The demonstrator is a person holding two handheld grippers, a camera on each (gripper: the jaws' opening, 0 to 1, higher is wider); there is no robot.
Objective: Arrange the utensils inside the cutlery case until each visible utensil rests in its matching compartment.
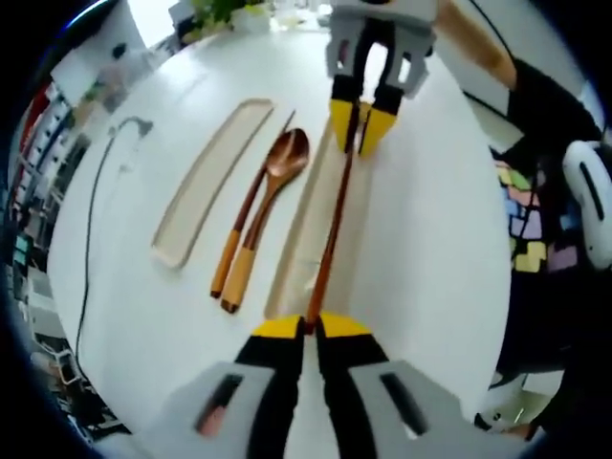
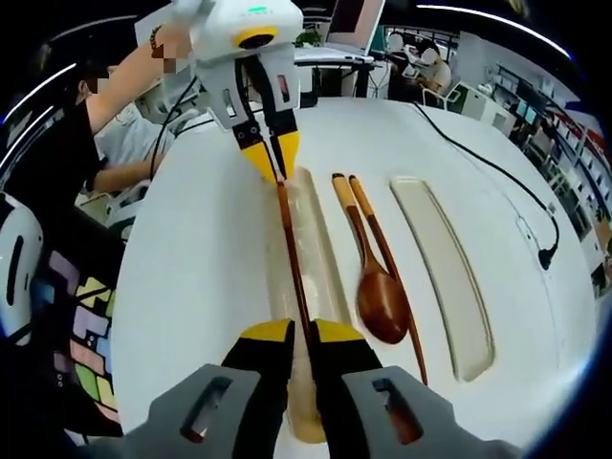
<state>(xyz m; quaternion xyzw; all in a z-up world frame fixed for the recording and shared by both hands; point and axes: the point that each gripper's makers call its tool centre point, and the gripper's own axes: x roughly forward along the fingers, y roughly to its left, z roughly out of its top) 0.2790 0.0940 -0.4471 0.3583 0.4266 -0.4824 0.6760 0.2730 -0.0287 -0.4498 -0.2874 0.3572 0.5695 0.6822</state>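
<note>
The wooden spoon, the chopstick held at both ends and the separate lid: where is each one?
Wooden spoon [image 1: 286, 153]: left gripper view, on its bowl.
Chopstick [image 2: 293, 260]: right gripper view, mid-shaft above the case.
Lid [image 1: 208, 179]: left gripper view, middle of its flat surface.

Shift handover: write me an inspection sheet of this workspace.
Surface: white table, round-edged.
Job's things: case base under one held chopstick; lid lies apart; spoon and second chopstick lie between them on the table.
Clutter: nothing seen.
Grippers: left gripper and right gripper each pinch one end of the held chopstick.
Cables: black cable across the table.
Surroundings: seated person, desks, monitors.
</note>
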